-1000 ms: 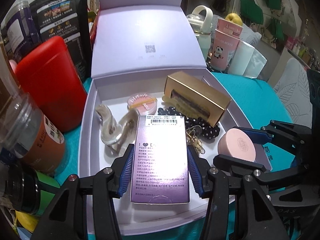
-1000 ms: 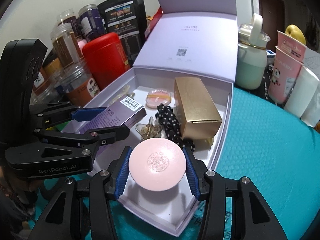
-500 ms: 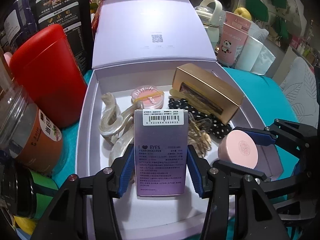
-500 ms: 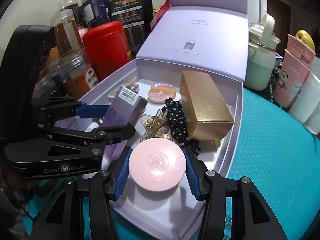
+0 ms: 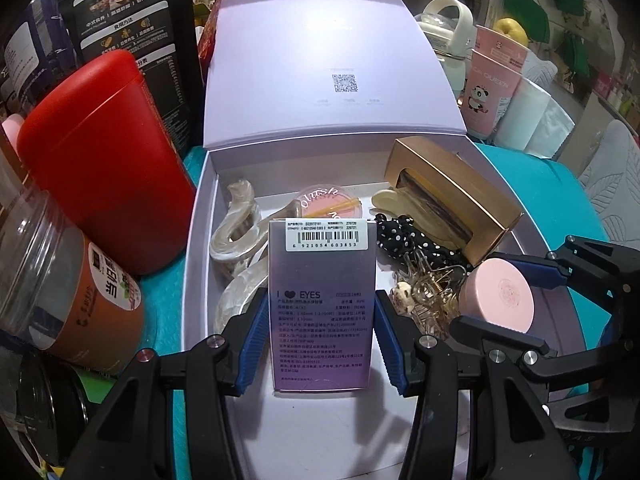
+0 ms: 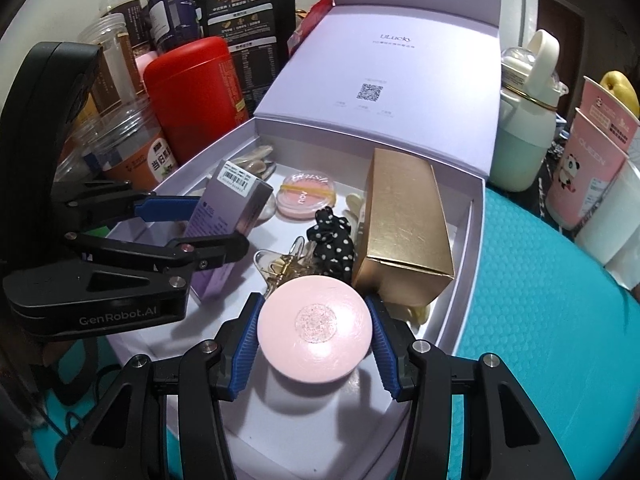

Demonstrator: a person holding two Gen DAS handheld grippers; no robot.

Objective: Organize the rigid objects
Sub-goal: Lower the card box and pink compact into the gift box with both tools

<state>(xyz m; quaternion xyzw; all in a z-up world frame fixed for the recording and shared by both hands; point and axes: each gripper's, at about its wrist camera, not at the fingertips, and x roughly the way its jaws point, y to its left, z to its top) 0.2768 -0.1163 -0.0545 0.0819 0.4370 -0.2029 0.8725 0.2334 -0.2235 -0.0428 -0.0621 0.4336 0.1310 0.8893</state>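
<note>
Left wrist view: the left gripper is clamped on a stiff, light purple carton, best held by its long sides, above the open lilac box. Beyond, a slippery pink compact is pinched by the right gripper.

Both claws are carrying their loads deeper over the lilac box: the left claw tipping the purple carton more upright, the right claw bringing the pink compact nearer the gold box.
</note>
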